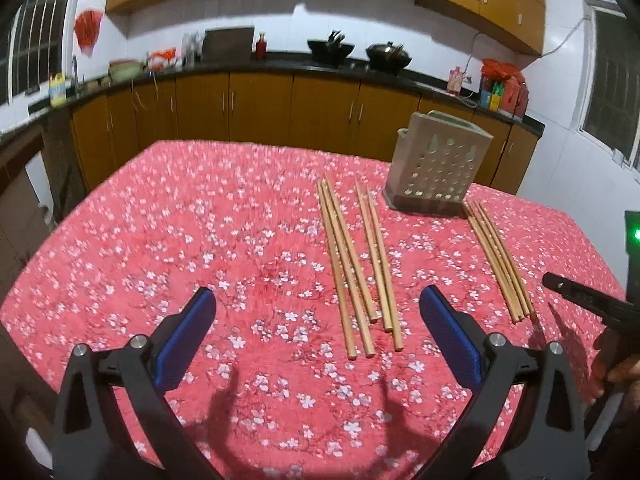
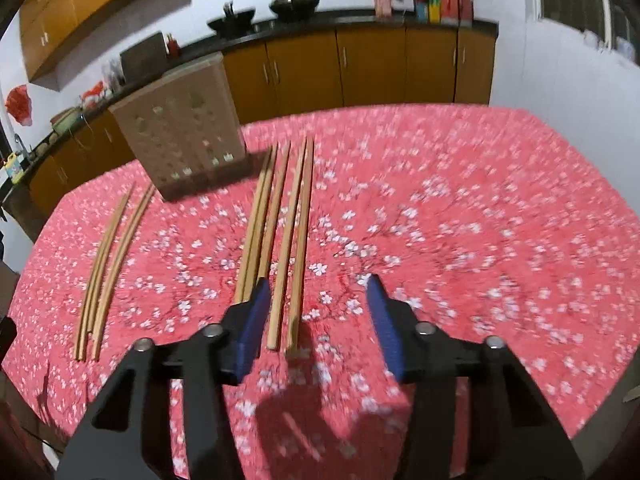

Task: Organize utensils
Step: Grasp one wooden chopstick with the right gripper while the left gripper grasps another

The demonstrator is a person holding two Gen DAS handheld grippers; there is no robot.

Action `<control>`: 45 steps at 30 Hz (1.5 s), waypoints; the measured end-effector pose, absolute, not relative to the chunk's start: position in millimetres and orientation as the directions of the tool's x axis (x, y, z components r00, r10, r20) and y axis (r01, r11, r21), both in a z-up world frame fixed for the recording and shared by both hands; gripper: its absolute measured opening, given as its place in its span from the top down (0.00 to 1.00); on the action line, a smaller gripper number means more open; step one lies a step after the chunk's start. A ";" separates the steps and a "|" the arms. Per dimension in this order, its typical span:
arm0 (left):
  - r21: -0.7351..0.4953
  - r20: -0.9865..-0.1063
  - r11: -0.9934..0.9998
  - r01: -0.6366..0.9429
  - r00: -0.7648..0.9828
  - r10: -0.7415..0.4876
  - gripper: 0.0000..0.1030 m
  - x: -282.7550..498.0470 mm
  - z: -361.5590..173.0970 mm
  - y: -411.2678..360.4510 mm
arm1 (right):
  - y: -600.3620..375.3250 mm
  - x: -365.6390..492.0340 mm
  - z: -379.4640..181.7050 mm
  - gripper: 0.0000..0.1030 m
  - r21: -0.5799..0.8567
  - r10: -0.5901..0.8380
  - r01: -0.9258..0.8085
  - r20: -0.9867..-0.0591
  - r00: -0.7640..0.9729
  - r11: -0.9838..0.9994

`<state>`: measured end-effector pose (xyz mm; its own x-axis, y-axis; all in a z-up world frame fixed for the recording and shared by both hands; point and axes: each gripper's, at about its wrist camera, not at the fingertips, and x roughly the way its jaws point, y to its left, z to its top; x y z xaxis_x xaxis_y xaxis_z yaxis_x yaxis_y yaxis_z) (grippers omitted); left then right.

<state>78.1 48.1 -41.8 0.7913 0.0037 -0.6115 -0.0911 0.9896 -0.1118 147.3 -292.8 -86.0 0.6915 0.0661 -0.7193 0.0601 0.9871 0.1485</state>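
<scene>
Table with red floral cloth point(image 1: 200, 240) fills both views; grey perforated utensil holder point(image 1: 438, 166) stands upright at its far side. Wooden chopsticks lie flat in groups: five near the middle point(image 1: 356, 264), more just right of the holder point(image 1: 498, 260). Left gripper point(image 1: 318, 320) hovers wide open, empty; right gripper point(image 2: 316, 320) open, straddling chopstick ends point(image 2: 286, 240), not clamped.

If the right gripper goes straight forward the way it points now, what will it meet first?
Probably the chopsticks lying on the tablecloth: two of them already lie between the open fingers of the right gripper. Further along stands the perforated holder, though it sits left of the line. Depth is uncertain.
</scene>
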 end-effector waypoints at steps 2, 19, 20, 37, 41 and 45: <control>-0.118 -0.624 0.988 -0.095 0.782 0.001 0.04 84.6 -44.5 51.6 | -290.2 158.2 -94.2 0.62 0.149 0.076 0.053 -0.740 0.669 0.987; -0.157 -0.742 0.988 0.006 0.659 -0.122 0.73 143.7 -82.4 40.9 | -301.5 182.8 -115.1 0.92 0.120 0.037 0.085 -0.760 0.649 0.989; -0.156 -0.749 0.988 0.008 0.651 -0.123 0.77 147.1 -84.6 40.7 | -301.8 182.0 -114.6 0.92 0.116 0.035 0.083 -0.759 0.650 0.990; -0.057 -0.787 0.998 0.034 0.614 -0.066 0.92 209.7 -97.4 47.5 | -301.7 213.0 -117.5 0.92 0.124 0.043 0.077 -0.751 0.659 0.989; -0.055 -0.780 0.998 0.044 0.622 -0.070 0.91 205.3 -98.3 48.0 | -303.7 210.2 -118.2 0.92 0.140 0.057 0.074 -0.750 0.659 0.987; -0.076 -0.778 0.996 0.043 0.622 -0.086 0.91 202.6 -98.3 48.1 | -303.3 203.4 -118.8 0.92 0.141 0.059 0.072 -0.749 0.660 0.987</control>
